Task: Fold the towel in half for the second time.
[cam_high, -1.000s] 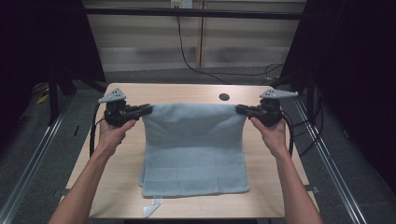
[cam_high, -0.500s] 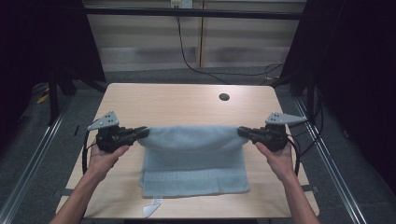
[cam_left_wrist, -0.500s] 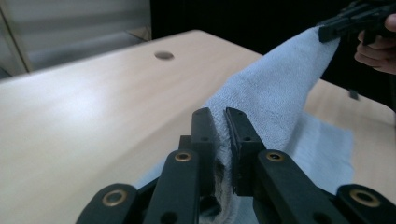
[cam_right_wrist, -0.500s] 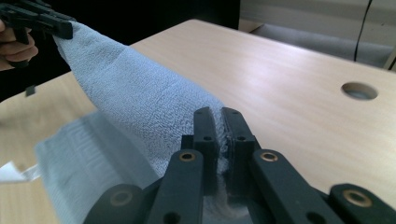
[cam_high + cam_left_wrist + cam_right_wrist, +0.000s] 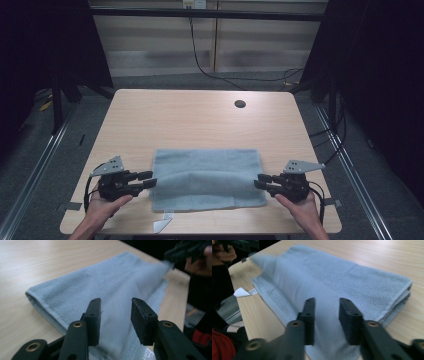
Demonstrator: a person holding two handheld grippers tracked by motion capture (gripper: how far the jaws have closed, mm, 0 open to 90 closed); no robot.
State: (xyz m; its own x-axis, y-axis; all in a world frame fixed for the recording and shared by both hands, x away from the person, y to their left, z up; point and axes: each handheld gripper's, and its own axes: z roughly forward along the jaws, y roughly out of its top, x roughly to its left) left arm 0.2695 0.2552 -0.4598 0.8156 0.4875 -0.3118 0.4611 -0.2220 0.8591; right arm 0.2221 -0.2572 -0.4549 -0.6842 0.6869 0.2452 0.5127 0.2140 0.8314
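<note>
White tag [image 5: 241, 292] w/ blue towel [image 5: 332, 280]

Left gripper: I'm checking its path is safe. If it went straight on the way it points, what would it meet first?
Most likely the grey towel: the left gripper, jaws open, points along it.

High view: table [image 5: 200, 120] evenly lit from above, surroundings near black, image soft and low-detail, only faint shadows. Left gripper view: towel [image 5: 100, 287] sharp at its near fold, smeared by motion blur toward the middle and far end. Right gripper view: own jaws soft, same streaky blur across the towel, mild glare on the wood.
</note>
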